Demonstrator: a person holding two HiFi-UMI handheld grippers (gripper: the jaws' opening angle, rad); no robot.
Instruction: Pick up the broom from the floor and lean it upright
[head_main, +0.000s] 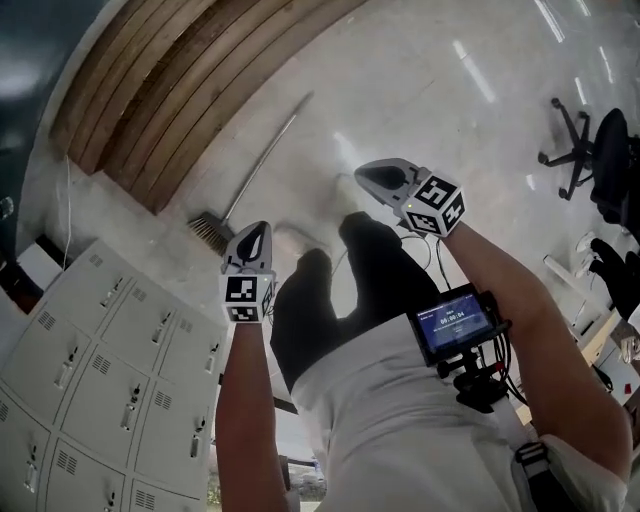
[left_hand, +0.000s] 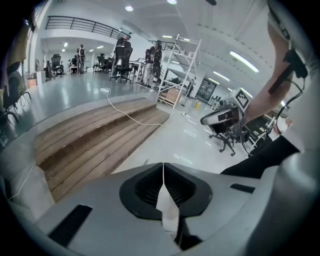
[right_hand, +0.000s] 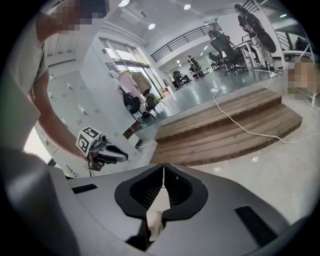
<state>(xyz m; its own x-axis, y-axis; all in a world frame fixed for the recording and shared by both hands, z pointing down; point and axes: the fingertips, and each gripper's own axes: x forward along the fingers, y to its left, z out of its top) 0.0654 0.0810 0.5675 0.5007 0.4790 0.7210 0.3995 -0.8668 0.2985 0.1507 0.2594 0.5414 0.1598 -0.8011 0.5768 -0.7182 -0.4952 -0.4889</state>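
In the head view the left gripper (head_main: 257, 235) covers the near corner of the broom's (head_main: 266, 157) head, so the shape of that corner is hidden. The lockers (head_main: 90, 340) run off the left and bottom edges. In the left gripper view the far figures (left_hand: 121, 52) are too small to tell as people or chairs.
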